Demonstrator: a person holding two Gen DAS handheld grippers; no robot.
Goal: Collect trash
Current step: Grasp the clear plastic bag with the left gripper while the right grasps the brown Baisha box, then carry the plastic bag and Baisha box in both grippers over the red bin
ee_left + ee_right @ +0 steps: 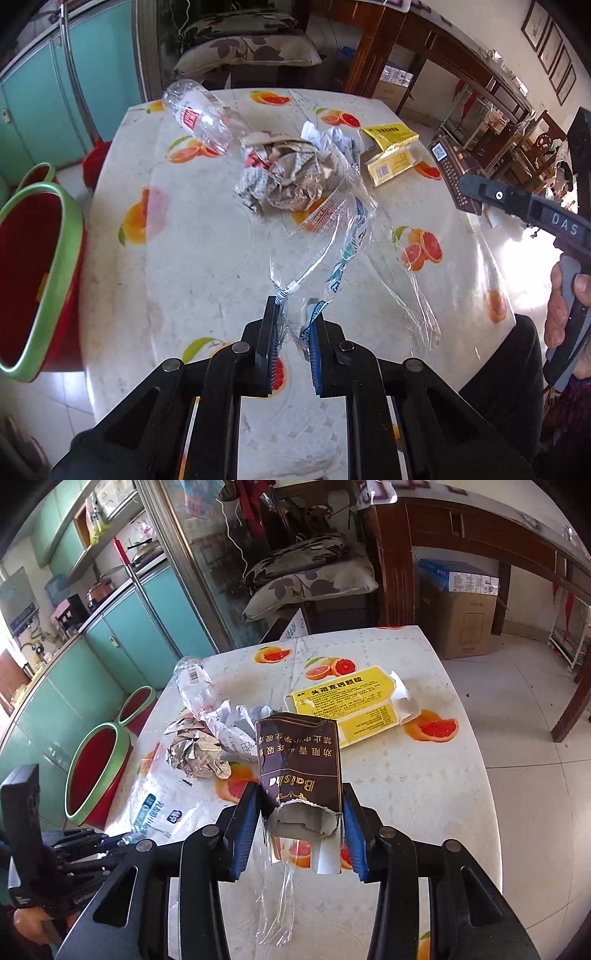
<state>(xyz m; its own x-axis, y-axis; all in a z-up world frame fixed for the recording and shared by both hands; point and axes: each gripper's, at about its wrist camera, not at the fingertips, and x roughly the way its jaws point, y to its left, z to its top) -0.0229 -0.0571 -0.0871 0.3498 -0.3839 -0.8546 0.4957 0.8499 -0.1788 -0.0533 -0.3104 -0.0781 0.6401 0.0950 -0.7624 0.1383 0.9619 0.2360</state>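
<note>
"Baisha" cigarette pack (pixel 300 771) in right hand-held gripper (pixel 300 834), yellow box (pixel 351 705) behind

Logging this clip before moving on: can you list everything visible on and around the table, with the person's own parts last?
plastic bottle: 1, clear, table's far left
crumpled paper: 1 heap, grey-white, table centre
clear wrapper: 1, transparent, in left jaws
yellow box: 1, flattened, far right
cigarette pack: 1, dark brown, in right jaws
bin: 1, red with green rim, floor left of table
pillows: 2, floral, behind table
left gripper: shut on wrapper
right gripper: shut on pack
</note>
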